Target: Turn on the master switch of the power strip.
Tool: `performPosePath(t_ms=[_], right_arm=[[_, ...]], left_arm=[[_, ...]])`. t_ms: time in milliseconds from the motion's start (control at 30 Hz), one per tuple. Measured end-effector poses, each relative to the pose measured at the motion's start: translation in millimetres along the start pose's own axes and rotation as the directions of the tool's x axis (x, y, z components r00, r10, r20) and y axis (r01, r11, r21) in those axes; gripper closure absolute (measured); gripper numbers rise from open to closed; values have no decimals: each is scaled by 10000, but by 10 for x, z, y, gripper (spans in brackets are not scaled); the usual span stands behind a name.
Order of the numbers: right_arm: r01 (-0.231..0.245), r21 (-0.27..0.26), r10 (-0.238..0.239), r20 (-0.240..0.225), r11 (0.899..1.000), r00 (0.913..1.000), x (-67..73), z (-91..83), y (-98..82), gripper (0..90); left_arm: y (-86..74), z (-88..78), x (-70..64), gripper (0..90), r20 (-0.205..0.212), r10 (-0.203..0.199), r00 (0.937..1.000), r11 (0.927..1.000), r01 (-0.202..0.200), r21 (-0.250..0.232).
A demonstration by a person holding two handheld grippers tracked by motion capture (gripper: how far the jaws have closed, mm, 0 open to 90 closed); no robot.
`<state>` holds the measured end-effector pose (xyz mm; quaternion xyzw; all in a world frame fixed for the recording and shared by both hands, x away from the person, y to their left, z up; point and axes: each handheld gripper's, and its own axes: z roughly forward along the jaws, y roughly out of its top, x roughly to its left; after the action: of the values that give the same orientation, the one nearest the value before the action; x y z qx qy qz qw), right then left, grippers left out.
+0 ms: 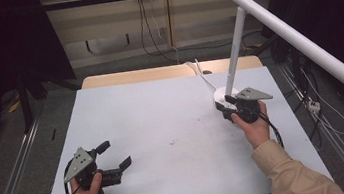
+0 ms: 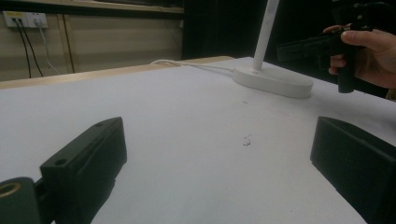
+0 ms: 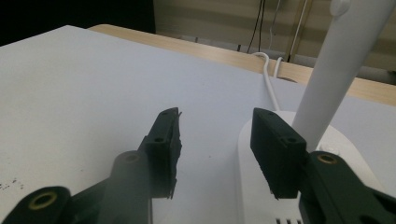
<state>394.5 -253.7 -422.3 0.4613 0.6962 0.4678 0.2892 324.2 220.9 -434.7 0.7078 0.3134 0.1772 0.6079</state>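
Lamp (image 1: pixel 253 41) is the one thing on the desk (image 1: pixel 166 143) worth acting on, and it sits right of centre in the high view, its round white base (image 1: pixel 223 95) near the far right part of the white top, the post leaning up and the long head reaching out past the right edge. Starting at the lower left of that view, you hold your left gripper (image 1: pixel 112 158) low over bare desk with the jaws spread wide and nothing between them; I judge it is simply parked there, out of the way, pointing across towards the lamp. In the left gripper view the base (image 2: pixel 273 80) lies well apart, at upper right, which fits a waiting hand. Moving to the middle, the surface carries only a few dark specks (image 1: pixel 171 142). At right, your right gripper (image 1: pixel 226 106) is brought up against the near side of the base, jaws parted and not pinching anything. In the right gripper view one jaw hangs over the edge of the base (image 3: pixel 261 196) and the other over bare desk beside it, so you seem set either to grip the rim or to reach a control on it; I cannot tell which. The white cord (image 1: pixel 199 70) trails off the far edge, so mind it if you shift the lamp.
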Motion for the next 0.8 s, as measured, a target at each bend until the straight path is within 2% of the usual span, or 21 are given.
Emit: performPosePath(t_ms=[233,533,800], right_arm=[[78,106,-78,-41,9999,10000,-12,41,40,605],[178,363,-187,243,9992,9995,-87,92,1,669],[120,488,-133,273,9987,9995,-103,141,-23,727]], left_arm=[[1,-3,3,35,-21,-33,10000,10000,33,-25],[-2,14,-3,35,45,14,10000,10000,-14,39],[-5,22,-4,39,48,-31,10000,10000,31,46]])
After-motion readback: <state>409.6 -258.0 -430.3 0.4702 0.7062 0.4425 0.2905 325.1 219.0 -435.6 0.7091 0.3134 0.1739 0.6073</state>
